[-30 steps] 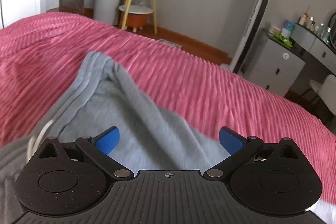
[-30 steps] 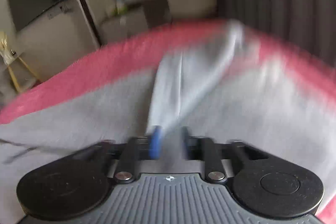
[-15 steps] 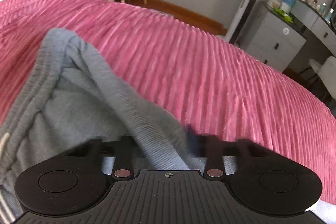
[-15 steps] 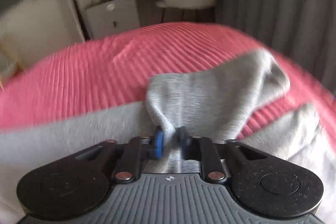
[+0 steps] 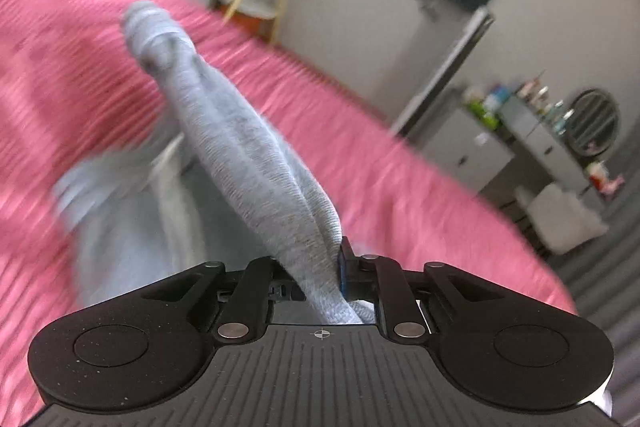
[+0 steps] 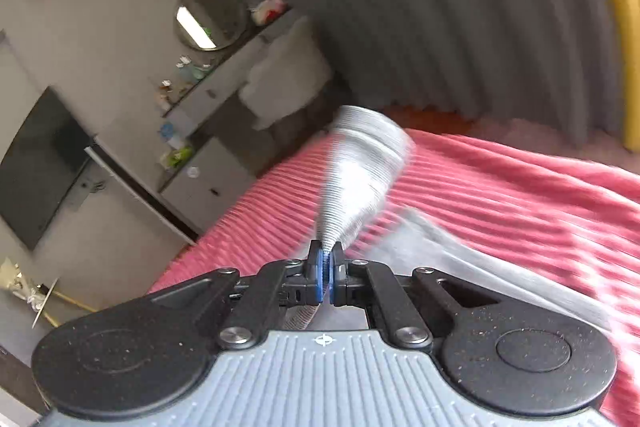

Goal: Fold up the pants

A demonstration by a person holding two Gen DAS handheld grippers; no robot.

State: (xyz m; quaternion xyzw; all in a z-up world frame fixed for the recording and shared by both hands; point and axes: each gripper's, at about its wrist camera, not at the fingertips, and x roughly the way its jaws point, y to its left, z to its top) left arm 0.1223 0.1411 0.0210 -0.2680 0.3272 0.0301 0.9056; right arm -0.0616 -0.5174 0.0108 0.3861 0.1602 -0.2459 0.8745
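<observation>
In the left wrist view, a bunched fold of the grey sweatpants (image 5: 256, 155) is clamped by the left gripper (image 5: 320, 267) above the pink ribbed bedspread (image 5: 400, 155). In the right wrist view, a ribbed cuff (image 6: 360, 163) is pinched between the right gripper's (image 6: 327, 269) closed jaws over the bed.

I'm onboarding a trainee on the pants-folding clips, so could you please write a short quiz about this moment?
1. True or false: the left gripper is open and empty.
2. What covers the bed under the pants?
A. a white sheet
B. a pink ribbed blanket
C. a blue quilt
3. Fill in: the right gripper is shut on the ribbed ____ of a pant leg.

Key
1. False: it is shut on a bunched fold of the grey pants.
2. B: the blanket is pink and ribbed.
3. Cuff: it fans out past the blue pads.
</observation>
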